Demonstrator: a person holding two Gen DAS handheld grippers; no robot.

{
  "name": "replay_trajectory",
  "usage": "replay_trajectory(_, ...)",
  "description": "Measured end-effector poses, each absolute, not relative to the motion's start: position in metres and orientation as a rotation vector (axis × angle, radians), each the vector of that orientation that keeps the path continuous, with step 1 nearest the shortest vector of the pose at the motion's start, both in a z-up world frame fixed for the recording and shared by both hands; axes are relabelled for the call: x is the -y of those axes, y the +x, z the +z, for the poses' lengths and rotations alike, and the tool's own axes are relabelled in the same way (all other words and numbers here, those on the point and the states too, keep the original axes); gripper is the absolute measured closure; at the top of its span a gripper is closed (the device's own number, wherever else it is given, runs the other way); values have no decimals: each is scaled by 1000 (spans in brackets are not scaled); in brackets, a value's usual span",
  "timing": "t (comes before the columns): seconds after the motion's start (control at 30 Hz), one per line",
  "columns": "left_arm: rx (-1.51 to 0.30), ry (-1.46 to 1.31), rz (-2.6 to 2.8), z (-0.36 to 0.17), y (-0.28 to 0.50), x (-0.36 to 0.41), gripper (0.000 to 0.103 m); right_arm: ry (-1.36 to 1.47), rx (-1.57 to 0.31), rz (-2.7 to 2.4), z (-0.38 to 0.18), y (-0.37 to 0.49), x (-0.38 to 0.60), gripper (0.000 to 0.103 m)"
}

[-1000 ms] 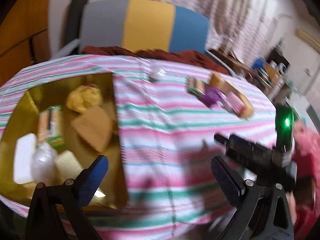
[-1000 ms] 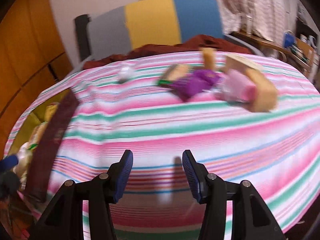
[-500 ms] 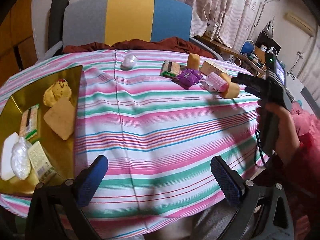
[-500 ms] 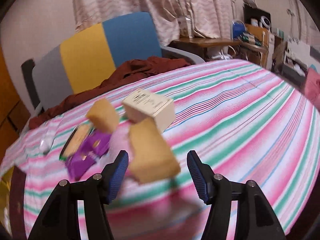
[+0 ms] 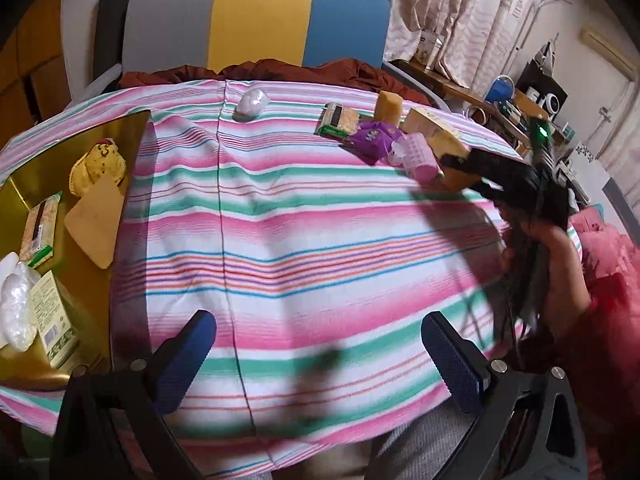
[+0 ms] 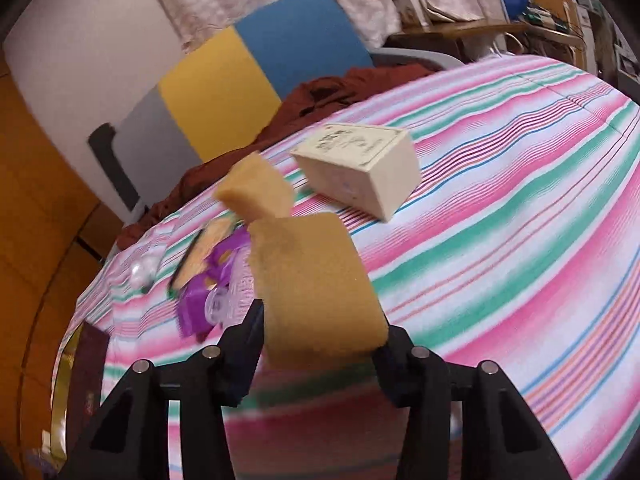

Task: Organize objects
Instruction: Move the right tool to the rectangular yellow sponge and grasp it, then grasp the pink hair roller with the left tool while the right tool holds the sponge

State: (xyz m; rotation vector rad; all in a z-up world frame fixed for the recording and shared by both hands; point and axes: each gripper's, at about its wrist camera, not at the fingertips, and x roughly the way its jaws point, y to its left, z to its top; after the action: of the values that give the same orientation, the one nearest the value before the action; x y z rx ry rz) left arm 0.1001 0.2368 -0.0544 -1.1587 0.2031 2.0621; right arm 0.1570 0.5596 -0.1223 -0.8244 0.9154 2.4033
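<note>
Right wrist view: yellow sponge (image 6: 316,288) is clamped between the just-closed jaws of the right gripper (image 6: 320,332), beside the cream box (image 6: 360,168) on the striped tablecloth (image 6: 500,240). Left gripper (image 5: 316,360) is held spread, empty. Pick step judged underway; a lift and carry toward the gold tray (image 5: 24,184) is called for.

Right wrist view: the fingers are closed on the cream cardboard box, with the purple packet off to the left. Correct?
Not quite. The right gripper has just closed on the yellow sponge, as the right wrist view shows. The cream cardboard box lies untouched beyond it; the purple packet is off to the left.
</note>
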Motion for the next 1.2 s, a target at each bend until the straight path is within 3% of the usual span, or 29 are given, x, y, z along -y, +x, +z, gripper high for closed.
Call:
replay_trajectory(0.3,-151,-1151,2065,-50,85,-275,0,-698,-889,2300,-123,205,-528,54)
replay_trajectory(0.5,-214,-1001,2011,-44,90,-333,0,-650,-1011,2338,-129,231,-522,54)
replay_trajectory(0.77,-631,-743,1847,-60,114,-434,0,-656,-1130,2341,-130,259,-528,54)
replay_trajectory(1.07,-835,-632,1761,-84,119,-483,0,-635,-1218,2332,-135,265,-533,54)
replay_trajectory(1.1,-844,-599,1758,-86,121,-485,3,-633,-1218,2331,-135,264,-533,54)
replay_trajectory(1.17,-827,-594,1734,-87,122,-487,17,-627,-1219,2327,-135,264,-532,54)
replay_trajectory(1.2,-808,-622,1708,-89,120,-490,35,-623,-1219,2325,-135,264,-532,54)
